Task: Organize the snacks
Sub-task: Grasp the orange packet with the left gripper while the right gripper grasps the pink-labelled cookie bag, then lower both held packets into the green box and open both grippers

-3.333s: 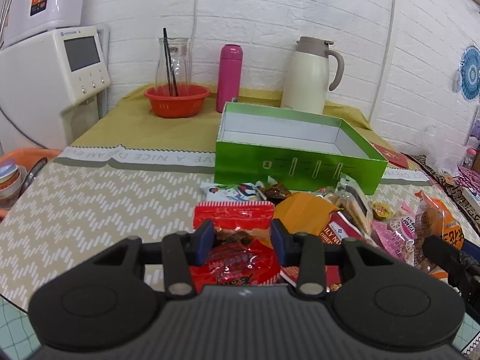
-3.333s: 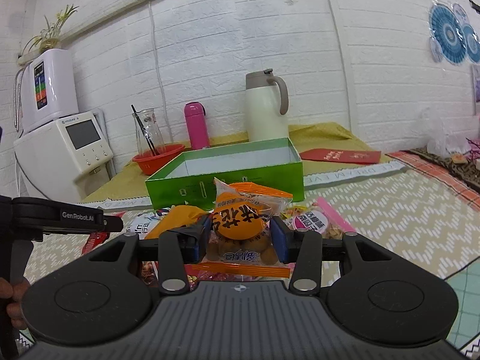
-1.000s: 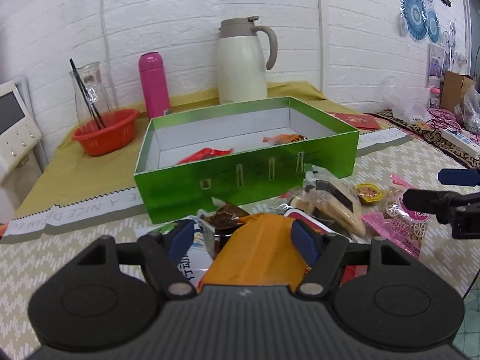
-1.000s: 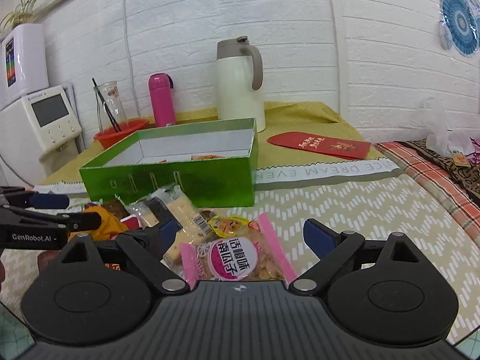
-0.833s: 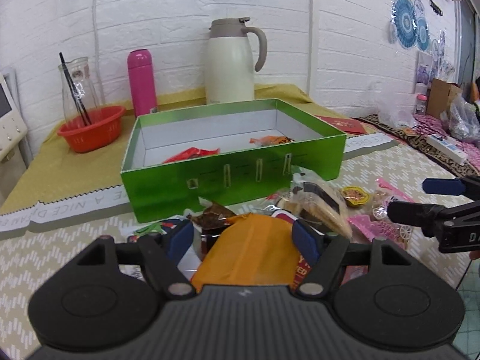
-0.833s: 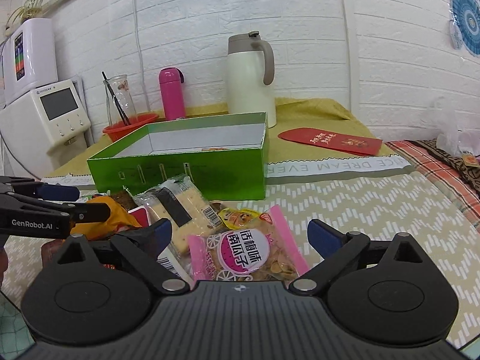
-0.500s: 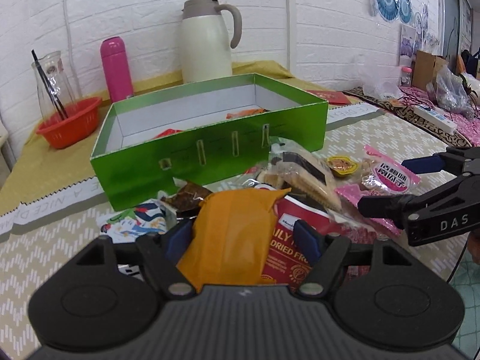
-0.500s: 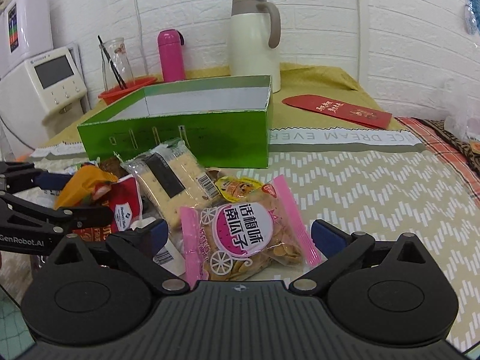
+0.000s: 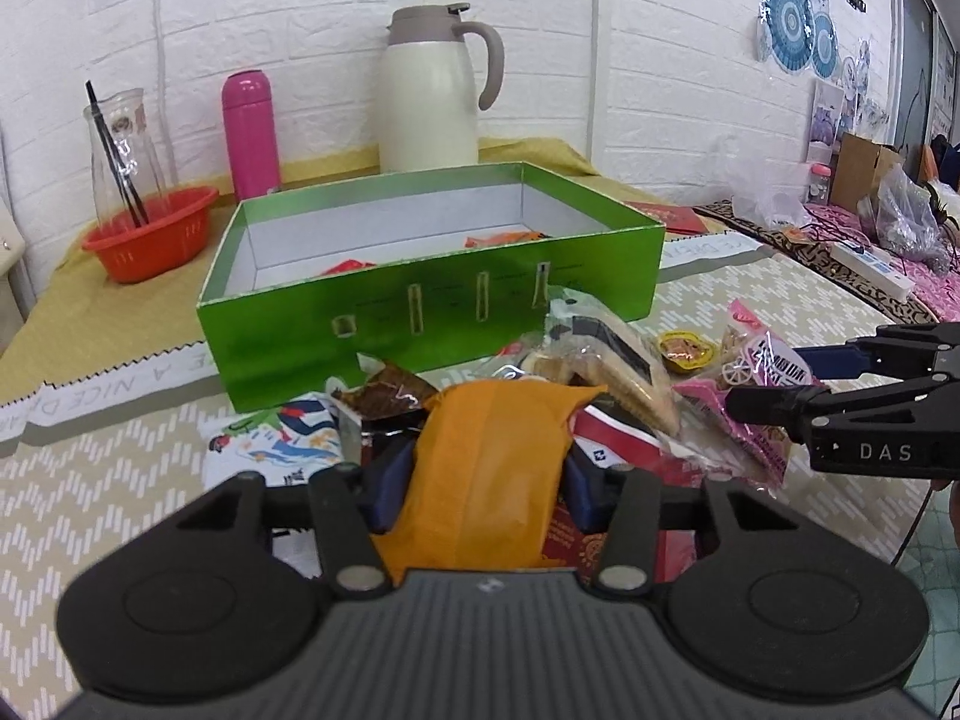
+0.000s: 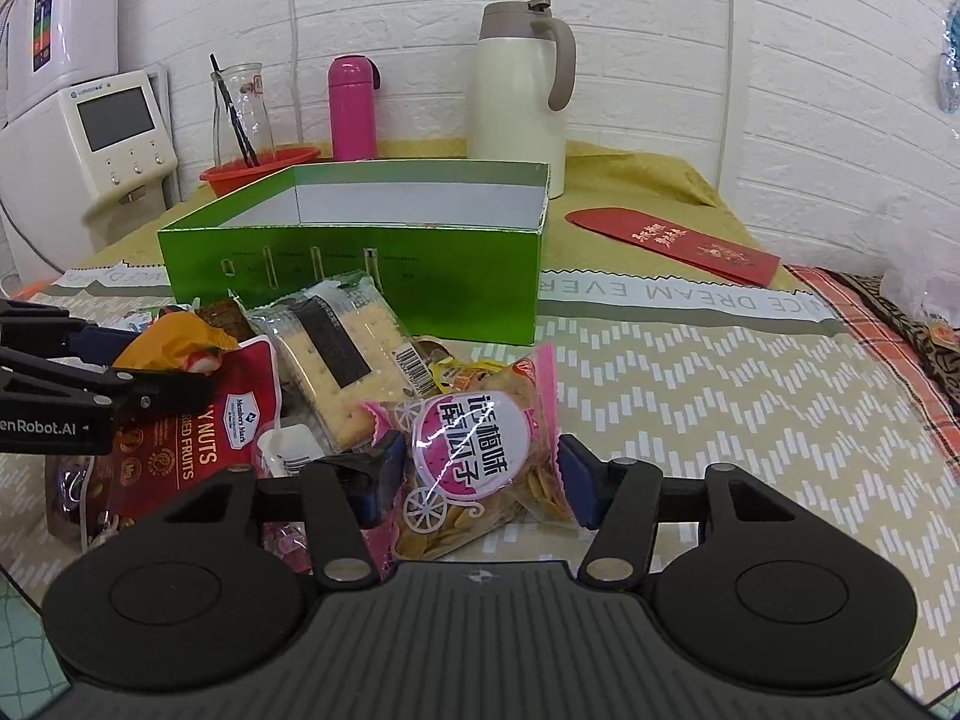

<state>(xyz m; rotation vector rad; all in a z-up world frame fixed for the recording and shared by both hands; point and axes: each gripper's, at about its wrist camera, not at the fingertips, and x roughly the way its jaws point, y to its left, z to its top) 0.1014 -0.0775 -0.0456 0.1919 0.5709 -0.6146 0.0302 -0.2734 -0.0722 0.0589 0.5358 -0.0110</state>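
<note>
Snacks in green box [image 9: 432, 294]: left view only.

White brick wall [image 10: 810, 90] behind, blue paper fans [image 9: 798, 30] hung right; counter [image 10: 720, 396] under chevron-patterned cloth, mustard cloth [image 9: 54, 294] further back.
</note>
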